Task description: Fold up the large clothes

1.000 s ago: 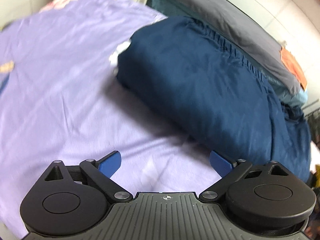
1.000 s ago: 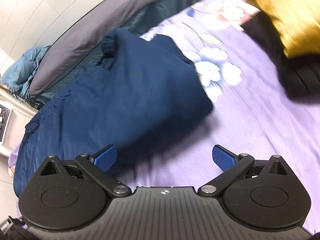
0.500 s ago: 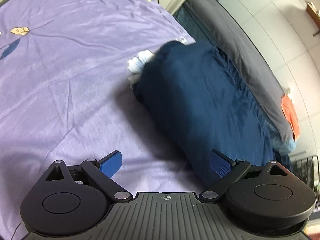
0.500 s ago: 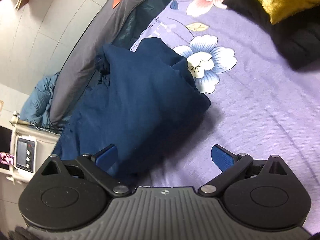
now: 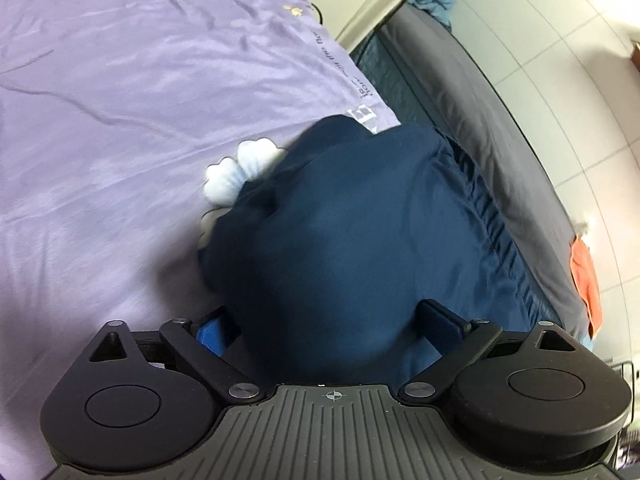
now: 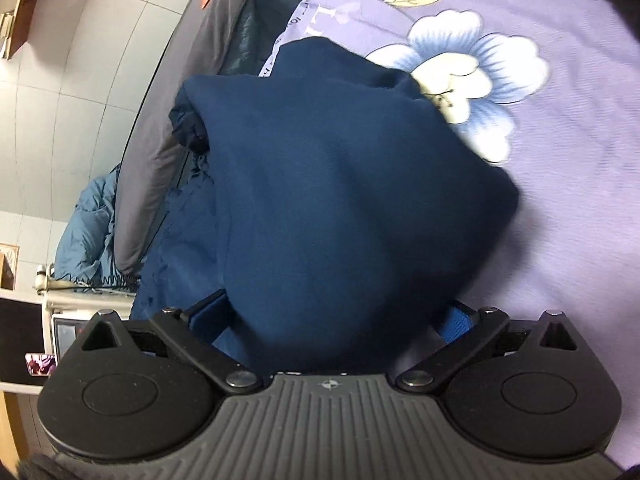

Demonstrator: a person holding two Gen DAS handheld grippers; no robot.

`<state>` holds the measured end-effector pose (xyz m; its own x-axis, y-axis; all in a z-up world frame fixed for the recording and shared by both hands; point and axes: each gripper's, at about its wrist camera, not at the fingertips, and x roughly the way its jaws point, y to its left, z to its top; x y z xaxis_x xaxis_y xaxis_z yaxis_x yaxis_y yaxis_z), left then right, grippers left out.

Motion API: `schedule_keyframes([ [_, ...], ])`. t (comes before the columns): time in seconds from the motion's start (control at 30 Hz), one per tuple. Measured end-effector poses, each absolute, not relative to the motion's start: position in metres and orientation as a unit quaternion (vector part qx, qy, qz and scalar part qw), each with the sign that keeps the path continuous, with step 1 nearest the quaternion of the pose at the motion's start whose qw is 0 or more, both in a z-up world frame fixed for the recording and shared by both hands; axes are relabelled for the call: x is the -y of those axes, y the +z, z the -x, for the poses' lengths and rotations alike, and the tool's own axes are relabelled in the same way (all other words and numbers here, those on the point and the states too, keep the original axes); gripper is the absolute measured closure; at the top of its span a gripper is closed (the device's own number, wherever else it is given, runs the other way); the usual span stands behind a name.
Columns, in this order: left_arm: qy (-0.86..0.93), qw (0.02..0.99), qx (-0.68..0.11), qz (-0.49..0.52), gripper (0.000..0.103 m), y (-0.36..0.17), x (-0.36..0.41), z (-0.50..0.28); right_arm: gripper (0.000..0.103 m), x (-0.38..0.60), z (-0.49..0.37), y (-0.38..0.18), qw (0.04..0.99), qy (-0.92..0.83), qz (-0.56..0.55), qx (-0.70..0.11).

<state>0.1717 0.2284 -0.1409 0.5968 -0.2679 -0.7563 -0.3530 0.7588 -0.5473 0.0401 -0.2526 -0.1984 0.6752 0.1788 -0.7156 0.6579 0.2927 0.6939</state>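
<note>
1. Lilac bed sheet with a printed flower pattern (image 5: 120,128) covers the bed in both views; along its far edge runs a long grey cushion (image 5: 492,120) against a pale tiled wall (image 5: 560,32).
2. Only the left wrist view shows the pink flower print at the sheet's top edge and an orange cloth (image 5: 586,280) at the cushion's right end.
3. Only the right wrist view shows a light blue padded quilt (image 6: 88,232) at far left, a small white appliance with a dark screen (image 6: 60,328) below it, and a large white-and-blue flower print (image 6: 472,76) on the sheet.
4. A bulky navy blue garment (image 5: 352,240) lies bunched on the sheet beside the cushion, smooth on top, gathered along its far hem.
5. The left gripper (image 5: 332,324) has its jaws spread wide, the garment's near edge bulging between them, not clamped.
6. The right gripper (image 6: 332,316) is likewise spread wide, straddling the garment's (image 6: 340,200) other end.
</note>
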Motion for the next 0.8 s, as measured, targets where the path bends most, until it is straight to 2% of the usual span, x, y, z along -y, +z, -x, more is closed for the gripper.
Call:
schedule_keyframes([
  [0.2, 0.056, 0.811, -0.452, 0.366, 0.000, -0.151, -0.224, -0.193, 0.000, 0.251, -0.057, -0.216, 0.702, -0.192, -0.589, -0.351],
  [0.47, 0.097, 0.812, -0.433, 0.380, 0.000, -0.142, -0.213, -0.193, 0.001, 0.244, -0.067, -0.212, 0.706, -0.221, -0.570, -0.358],
  [0.57, 0.100, 0.817, -0.429, 0.372, 0.000, -0.134, -0.208, -0.191, 0.019, 0.241, -0.069, -0.203, 0.710, -0.233, -0.551, -0.372],
  [0.6, 0.101, 0.819, -0.429, 0.368, 0.000, -0.131, -0.206, -0.192, 0.031, 0.241, -0.068, -0.200, 0.711, -0.228, -0.554, -0.369],
  [0.63, 0.103, 0.819, -0.432, 0.364, 0.000, -0.129, -0.204, -0.193, 0.039, 0.240, -0.067, -0.198, 0.709, -0.226, -0.556, -0.370],
  [0.67, 0.105, 0.820, -0.435, 0.356, 0.000, -0.126, -0.201, -0.195, 0.041, 0.240, -0.066, -0.195, 0.708, -0.225, -0.556, -0.372],
  [0.73, 0.103, 0.829, -0.434, 0.336, 0.005, -0.118, -0.195, -0.198, 0.054, 0.240, -0.068, -0.188, 0.713, -0.215, -0.553, -0.374],
  [0.8, 0.095, 0.843, -0.427, 0.312, 0.010, -0.106, -0.187, -0.199, 0.062, 0.241, -0.068, -0.178, 0.722, -0.202, -0.547, -0.373],
])
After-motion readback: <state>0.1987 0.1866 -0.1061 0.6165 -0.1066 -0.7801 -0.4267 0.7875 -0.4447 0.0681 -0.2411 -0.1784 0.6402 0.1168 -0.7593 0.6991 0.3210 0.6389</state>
